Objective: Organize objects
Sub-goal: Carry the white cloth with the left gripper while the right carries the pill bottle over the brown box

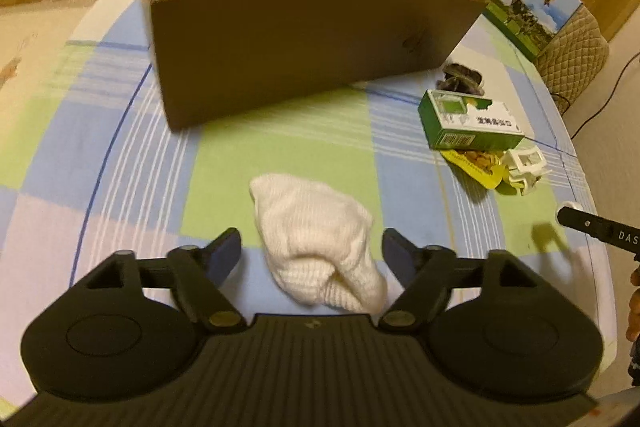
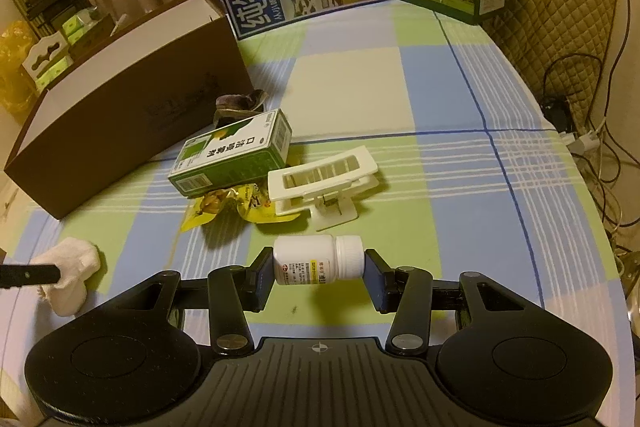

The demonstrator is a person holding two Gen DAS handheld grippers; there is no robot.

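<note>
Your right gripper (image 2: 319, 273) clamps white plastic pill bottle (image 2: 318, 259) end to end, sideways, lifted off checked tablecloth (image 2: 460, 99) — smooth ends could let it slip. Your left gripper (image 1: 312, 259) spread wide around white knitted sock (image 1: 316, 243) — soft, may snag. Brown open box (image 1: 304, 59) beyond.

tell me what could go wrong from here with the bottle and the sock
1. The right tongs hold the white bottle sideways by its base and cap, off the cloth; an end-to-end pinch like that might let it swivel or slip out.
2. The left tongs are open around the white sock; closing low could also pinch the checked tablecloth.
</note>
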